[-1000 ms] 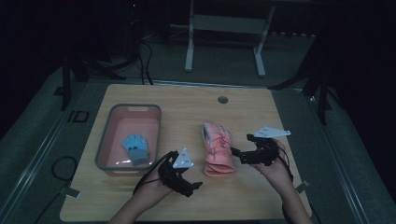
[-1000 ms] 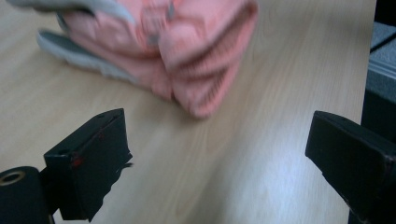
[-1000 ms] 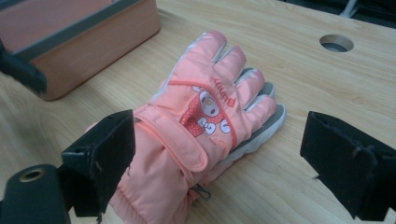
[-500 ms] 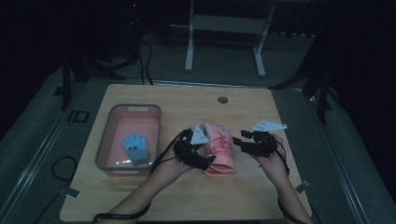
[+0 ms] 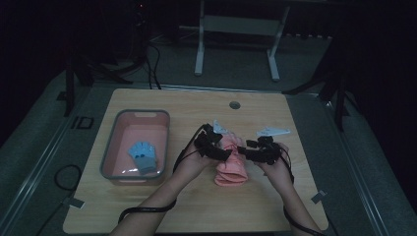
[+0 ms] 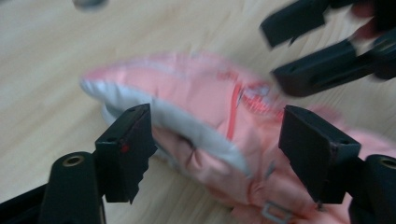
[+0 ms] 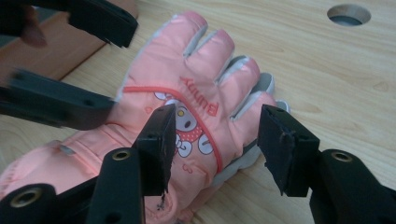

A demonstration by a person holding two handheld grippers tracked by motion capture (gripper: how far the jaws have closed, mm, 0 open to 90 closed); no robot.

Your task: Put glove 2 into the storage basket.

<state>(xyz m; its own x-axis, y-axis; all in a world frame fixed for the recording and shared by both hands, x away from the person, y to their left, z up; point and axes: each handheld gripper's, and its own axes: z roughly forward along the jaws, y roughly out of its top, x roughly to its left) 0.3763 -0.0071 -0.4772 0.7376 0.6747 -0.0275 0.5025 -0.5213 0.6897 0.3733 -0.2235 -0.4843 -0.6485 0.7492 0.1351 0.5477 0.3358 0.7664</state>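
Note:
A pink padded glove [image 5: 231, 169] with grey trim and a cartoon patch lies flat on the wooden table [image 5: 305, 191], fingers pointing away. My left gripper [image 5: 226, 153] reaches in from its left. In the left gripper view the jaws [image 6: 217, 126] straddle the glove [image 6: 201, 107]. They have just been closing, but the pads do not press on it. My right gripper [image 5: 242, 151] comes from the right. Its jaws [image 7: 218, 119] stand over the glove's back [image 7: 196, 84] near the little-finger side. They have just opened slightly, with a gap showing at the right pad.
A pink basin with a grey rim [image 5: 135, 114] stands at the left and holds a blue glove [image 5: 143, 156]. A round hole [image 5: 234, 104] lies in the table beyond the glove. Cables trail from both grippers toward the front edge.
My left hand has travelled right, from beside the basin to the pink glove. My right hand has shifted a little left and down onto the glove. Both pairs of jaws stand narrower than before.

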